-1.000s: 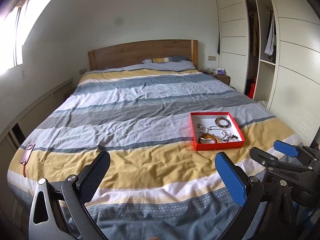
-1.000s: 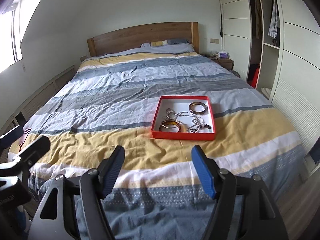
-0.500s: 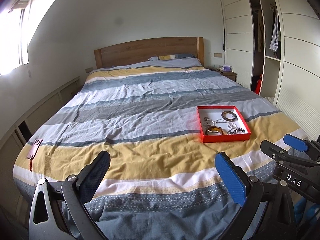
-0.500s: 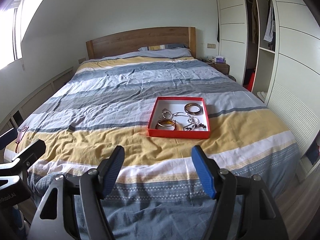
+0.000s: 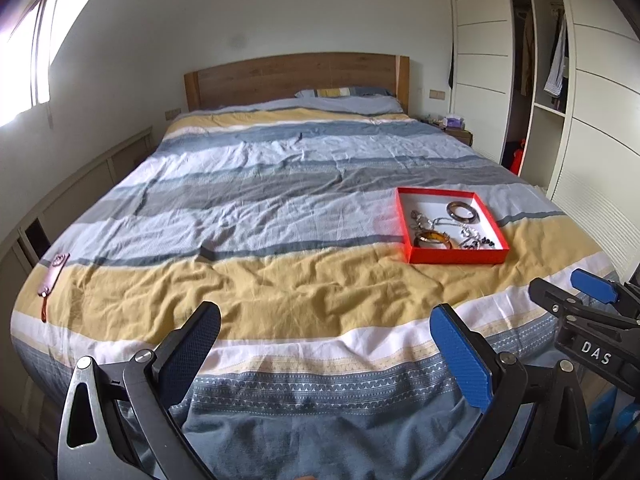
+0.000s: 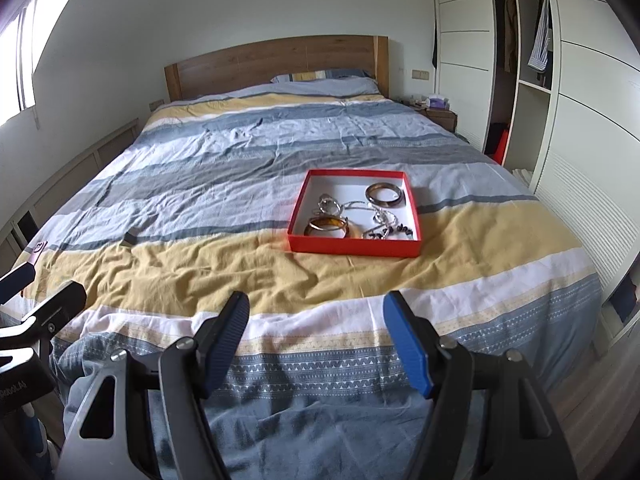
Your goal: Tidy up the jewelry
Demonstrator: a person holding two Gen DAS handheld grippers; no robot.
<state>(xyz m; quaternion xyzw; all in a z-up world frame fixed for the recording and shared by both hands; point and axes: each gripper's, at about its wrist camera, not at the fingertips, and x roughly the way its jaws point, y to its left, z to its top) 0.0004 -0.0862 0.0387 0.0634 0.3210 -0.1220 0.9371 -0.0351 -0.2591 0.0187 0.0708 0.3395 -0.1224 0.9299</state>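
Note:
A red tray [image 5: 412, 236] [image 6: 352, 246] lies on the striped bed, right of centre. It holds an amber bangle [image 6: 327, 227] [image 5: 433, 239], a dark grey bangle [image 6: 385, 196] [image 5: 462, 211], silver rings [image 6: 330, 205] and tangled chains with dark beads [image 6: 386, 227]. My left gripper [image 5: 326, 336] is open and empty, at the foot of the bed, well short of the tray. My right gripper [image 6: 316, 326] is open and empty, also at the foot. Each gripper shows at the edge of the other's view.
A brown leather strap [image 5: 52, 270] lies at the bed's left edge. A small dark object [image 6: 131, 237] sits on the cover mid-left. A wooden headboard [image 5: 296, 78] stands at the far end. A white wardrobe [image 6: 568, 92] and a nightstand [image 6: 438, 114] stand to the right.
Both grippers have pulled back from the tray toward the foot of the bed; more of the bed shows now. Both stay open and empty.

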